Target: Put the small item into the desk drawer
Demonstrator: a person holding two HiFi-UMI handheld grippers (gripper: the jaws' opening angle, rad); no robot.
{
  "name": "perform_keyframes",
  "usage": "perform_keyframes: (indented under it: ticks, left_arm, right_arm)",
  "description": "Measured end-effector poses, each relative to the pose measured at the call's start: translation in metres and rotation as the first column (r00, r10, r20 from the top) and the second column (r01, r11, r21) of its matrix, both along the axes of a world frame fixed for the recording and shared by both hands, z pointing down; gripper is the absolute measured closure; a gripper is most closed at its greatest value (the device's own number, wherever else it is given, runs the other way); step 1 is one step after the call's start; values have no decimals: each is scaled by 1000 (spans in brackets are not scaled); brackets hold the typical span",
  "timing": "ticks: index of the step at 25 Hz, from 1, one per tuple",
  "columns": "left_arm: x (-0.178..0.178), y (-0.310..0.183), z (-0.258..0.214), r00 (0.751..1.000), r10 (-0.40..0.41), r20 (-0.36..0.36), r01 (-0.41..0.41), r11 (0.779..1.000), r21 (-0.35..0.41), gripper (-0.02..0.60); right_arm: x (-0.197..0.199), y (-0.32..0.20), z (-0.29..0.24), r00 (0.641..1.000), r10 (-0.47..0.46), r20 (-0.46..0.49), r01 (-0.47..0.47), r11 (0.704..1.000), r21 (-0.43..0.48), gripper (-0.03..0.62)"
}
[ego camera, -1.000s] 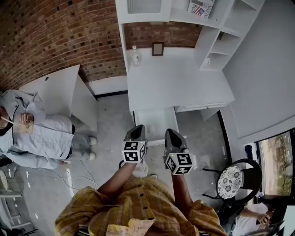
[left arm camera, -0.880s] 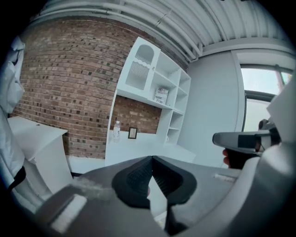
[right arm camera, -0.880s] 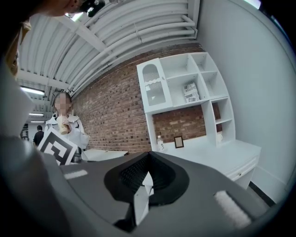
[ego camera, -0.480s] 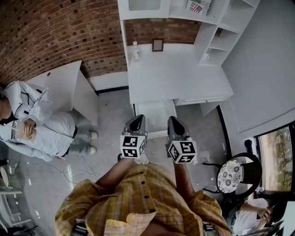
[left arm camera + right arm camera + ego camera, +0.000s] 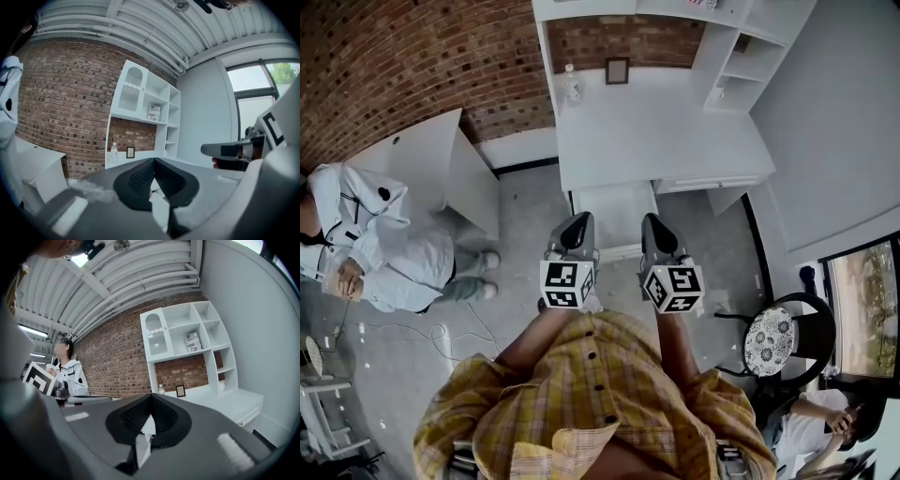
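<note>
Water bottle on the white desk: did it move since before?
No. The small clear plastic bottle still stands just left of the dark picture frame at the back of the white desk, the same gap between them as earlier.

No word or number can be read anywhere: the printed white item [image 5: 193, 341] in the far white shelf unit [image 5: 154, 345] is too small to make out, and the white cube [image 5: 564, 284] on the left gripper [image 5: 578, 223] and the white cube [image 5: 675, 287] on the right gripper [image 5: 653, 223] bear only black square patterns.
</note>
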State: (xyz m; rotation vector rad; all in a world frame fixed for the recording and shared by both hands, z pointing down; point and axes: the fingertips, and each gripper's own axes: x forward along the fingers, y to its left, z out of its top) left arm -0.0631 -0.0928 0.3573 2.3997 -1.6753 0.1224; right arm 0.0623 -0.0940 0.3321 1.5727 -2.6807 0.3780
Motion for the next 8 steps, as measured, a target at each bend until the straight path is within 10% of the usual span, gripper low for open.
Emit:
perform_keyframes:
  ticks: [8]
  left_arm:
    - [2,-4,-2,1000,-4,-2,4,1000,15,578]
  right_arm:
    - [2,-4,5,1000,-12,-4,12,1000,4,597]
